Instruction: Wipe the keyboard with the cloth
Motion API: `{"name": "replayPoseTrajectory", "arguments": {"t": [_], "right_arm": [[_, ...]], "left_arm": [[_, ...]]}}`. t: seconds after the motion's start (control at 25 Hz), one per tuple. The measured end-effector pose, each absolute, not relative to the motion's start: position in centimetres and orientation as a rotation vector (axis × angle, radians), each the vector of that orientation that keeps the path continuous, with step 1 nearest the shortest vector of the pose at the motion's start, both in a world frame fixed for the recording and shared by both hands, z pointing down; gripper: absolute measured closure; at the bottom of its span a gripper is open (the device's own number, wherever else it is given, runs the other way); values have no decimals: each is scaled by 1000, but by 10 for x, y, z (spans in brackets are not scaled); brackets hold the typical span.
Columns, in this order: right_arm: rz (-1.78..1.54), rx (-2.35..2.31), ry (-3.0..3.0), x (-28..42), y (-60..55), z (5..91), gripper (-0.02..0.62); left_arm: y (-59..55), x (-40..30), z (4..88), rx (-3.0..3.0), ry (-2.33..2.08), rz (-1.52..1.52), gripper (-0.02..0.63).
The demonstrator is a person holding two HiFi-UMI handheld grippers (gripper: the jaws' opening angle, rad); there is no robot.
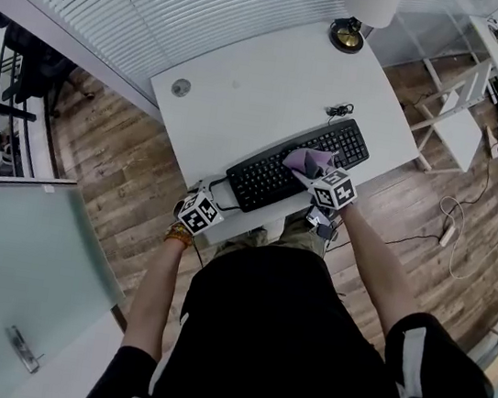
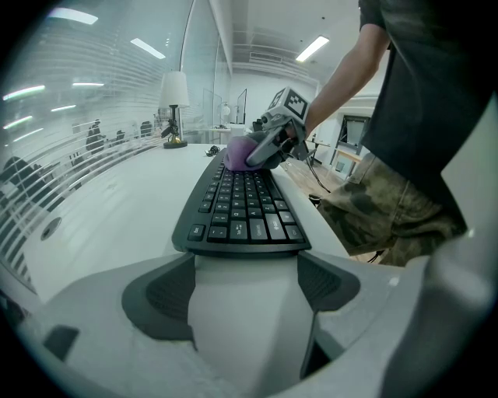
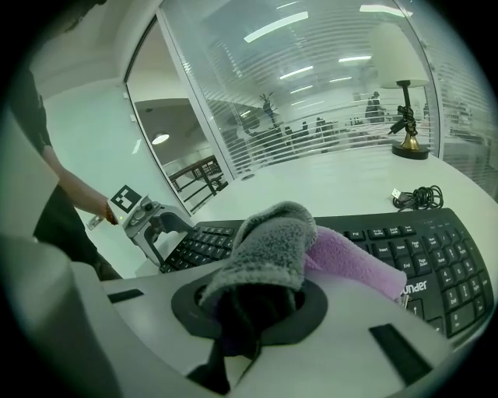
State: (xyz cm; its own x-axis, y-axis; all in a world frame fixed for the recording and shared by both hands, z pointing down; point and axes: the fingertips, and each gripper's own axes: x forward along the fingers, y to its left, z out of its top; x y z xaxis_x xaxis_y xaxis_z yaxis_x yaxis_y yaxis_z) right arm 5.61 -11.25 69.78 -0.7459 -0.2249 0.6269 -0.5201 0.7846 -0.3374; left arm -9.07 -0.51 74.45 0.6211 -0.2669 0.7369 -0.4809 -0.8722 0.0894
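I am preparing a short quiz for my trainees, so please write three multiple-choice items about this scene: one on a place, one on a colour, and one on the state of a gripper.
1. Where is the cloth?
A. On the keyboard
B. In a drawer
C. On a chair

2. What colour is the keyboard?
A. White
B. Red
C. Black

3. What is the state of the left gripper?
A. Shut on the cloth
B. Open and empty
C. Shut on a pen

Answers:
1 A: the right gripper, shut on the cloth, holds it on the keys.
2 C: its case and keys are black.
3 B: its jaws stand apart, with only the bare desk between them.
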Motion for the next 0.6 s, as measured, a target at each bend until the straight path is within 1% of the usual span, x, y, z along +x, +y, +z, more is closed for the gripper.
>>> {"name": "replayPoseTrajectory", "arguments": {"t": [0.24, 0.6], "right_arm": [[705, 559, -2395, 55, -112, 697, 537], [692, 521, -2389, 32, -97, 699, 537]], "left_arm": [[-5, -91, 744, 2573, -606, 1099, 199], [-5, -91, 745, 2574, -607, 1097, 199]]}}
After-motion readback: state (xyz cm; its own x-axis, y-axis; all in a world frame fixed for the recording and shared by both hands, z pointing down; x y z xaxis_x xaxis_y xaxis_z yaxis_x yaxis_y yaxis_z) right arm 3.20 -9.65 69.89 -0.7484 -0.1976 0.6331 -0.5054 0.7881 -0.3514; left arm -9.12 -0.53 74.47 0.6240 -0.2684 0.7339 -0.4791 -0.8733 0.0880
